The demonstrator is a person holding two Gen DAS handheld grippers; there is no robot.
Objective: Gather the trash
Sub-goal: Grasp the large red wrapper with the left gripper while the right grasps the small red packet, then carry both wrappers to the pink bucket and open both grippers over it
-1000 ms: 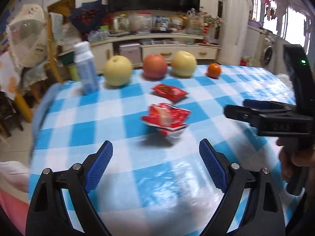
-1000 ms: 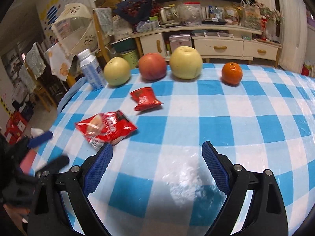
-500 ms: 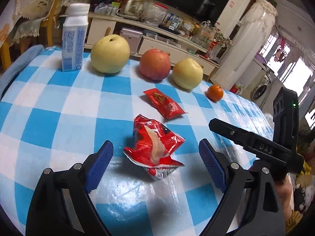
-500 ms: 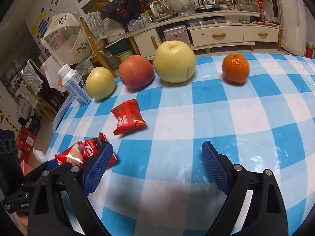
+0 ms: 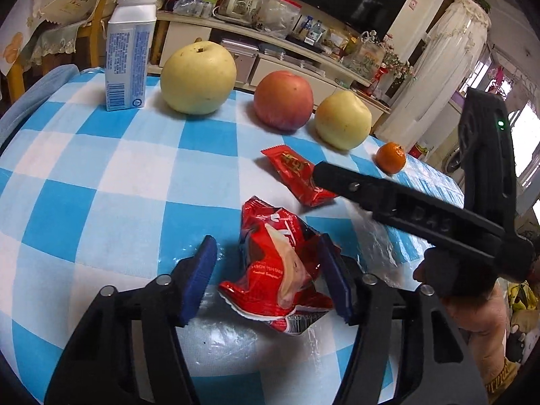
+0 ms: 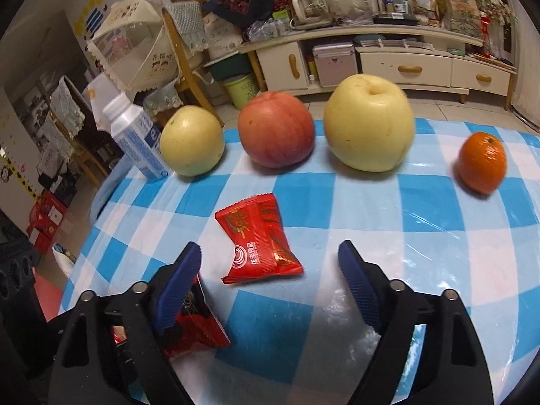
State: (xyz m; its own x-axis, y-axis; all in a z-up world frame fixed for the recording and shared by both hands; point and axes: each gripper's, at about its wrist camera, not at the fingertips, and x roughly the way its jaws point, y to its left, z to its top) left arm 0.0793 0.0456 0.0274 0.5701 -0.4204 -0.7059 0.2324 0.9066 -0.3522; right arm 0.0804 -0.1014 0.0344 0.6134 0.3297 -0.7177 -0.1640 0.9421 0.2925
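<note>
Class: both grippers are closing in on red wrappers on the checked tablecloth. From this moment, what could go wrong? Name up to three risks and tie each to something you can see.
1. The left gripper, jaws just closing, touches the crumpled wrapper on one side only; it may slide away.
2. The right gripper, also closing, straddles the flat small wrapper; its pads could pinch the plastic table cover instead.
3. The grippers work close together and could collide.

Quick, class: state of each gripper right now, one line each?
Left gripper: jaws have just been closing around the crumpled red wrapper; not clamped yet.
Right gripper: open, jaws just narrowing, holding nothing; small red packet lies ahead between them.
</note>
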